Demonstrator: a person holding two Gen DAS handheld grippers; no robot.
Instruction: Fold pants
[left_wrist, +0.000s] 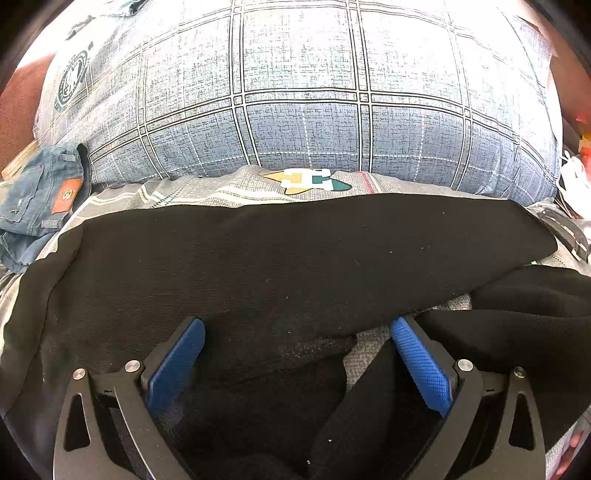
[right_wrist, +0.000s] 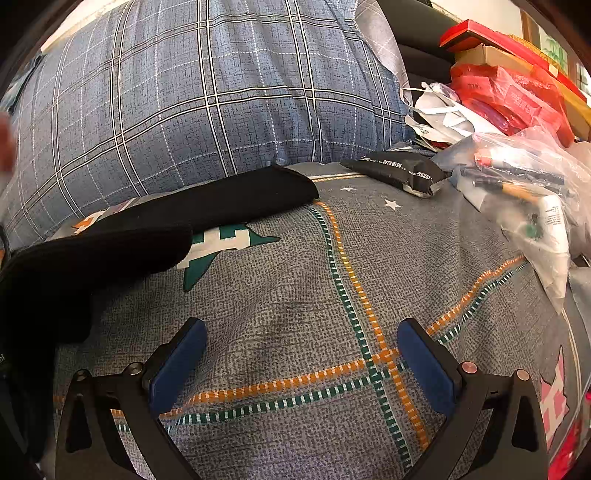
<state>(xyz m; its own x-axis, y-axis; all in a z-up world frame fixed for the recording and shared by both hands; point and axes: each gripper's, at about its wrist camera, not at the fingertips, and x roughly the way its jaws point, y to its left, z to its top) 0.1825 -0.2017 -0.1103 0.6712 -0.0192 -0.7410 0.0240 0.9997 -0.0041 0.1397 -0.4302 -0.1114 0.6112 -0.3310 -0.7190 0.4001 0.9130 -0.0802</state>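
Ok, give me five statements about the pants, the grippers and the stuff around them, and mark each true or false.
1. The black pants lie on a patterned bedsheet. True.
2. The left gripper is clamped shut on the pants. False: its jaws stand wide open over the black fabric.
3. The right gripper hangs open over bare sheet. True.
4. A pair of jeans lies on the sheet to the right of the pants. False: the jeans are at the far left.
5. A blue plaid pillow sits behind the pants. True.
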